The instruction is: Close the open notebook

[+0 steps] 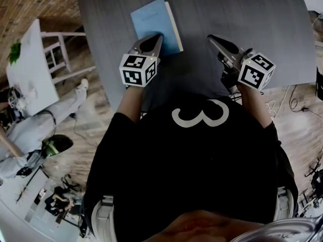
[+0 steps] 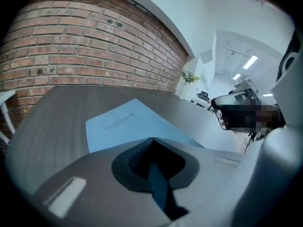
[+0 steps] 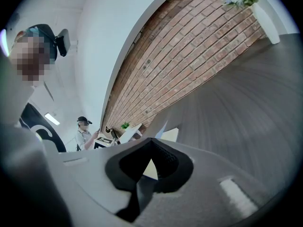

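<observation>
A light blue notebook (image 1: 154, 20) lies closed on the dark grey table (image 1: 252, 29), its cream page edges facing right. My left gripper (image 1: 157, 36) is shut, and its tips reach over the notebook's near edge; whether they touch the cover I cannot tell. In the left gripper view the cover (image 2: 118, 124), printed "notebook", lies just beyond the shut left gripper (image 2: 151, 140). My right gripper (image 1: 211, 37) is shut and empty, to the right of the notebook and apart from it. The right gripper view shows the notebook's page edge (image 3: 169, 135) past the right gripper (image 3: 151, 140).
The table's near edge runs just below both grippers. A white side table (image 1: 25, 67) and a seated person (image 1: 30, 127) are on the floor at left. Cables (image 1: 282, 102) lie on the wooden floor at right. A brick wall (image 2: 94, 46) stands behind the table.
</observation>
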### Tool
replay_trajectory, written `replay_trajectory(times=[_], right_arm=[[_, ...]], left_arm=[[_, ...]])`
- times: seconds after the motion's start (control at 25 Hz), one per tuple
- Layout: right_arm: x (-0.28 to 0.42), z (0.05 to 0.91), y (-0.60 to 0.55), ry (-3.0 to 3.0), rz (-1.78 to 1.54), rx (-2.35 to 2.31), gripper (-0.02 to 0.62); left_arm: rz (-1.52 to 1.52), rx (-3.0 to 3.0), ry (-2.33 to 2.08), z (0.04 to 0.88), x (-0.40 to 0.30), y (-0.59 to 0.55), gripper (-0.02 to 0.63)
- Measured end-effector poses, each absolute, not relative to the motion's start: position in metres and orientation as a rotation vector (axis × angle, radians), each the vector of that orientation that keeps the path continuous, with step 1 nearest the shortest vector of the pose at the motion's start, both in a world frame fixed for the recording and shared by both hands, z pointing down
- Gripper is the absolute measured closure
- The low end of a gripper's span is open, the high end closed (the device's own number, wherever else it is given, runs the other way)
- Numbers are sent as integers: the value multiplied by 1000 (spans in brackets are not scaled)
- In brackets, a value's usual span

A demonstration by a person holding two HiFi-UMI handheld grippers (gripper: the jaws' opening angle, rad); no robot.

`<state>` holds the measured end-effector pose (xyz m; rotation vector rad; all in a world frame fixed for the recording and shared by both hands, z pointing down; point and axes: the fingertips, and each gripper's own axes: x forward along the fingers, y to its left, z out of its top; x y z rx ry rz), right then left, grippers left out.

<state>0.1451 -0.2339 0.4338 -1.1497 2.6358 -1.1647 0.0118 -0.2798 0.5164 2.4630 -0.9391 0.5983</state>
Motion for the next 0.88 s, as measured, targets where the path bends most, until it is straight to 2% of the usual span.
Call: replay_trajectory(times=[0.56,0.88], right_arm=[[151,439,-236,2611,-1185,-1156,595],[150,443,-235,2604,-1190,-1147,594]], left_arm=[[934,2502,-954,544,24,-276,594],[1015,2471,-956,550,27,-279,594]])
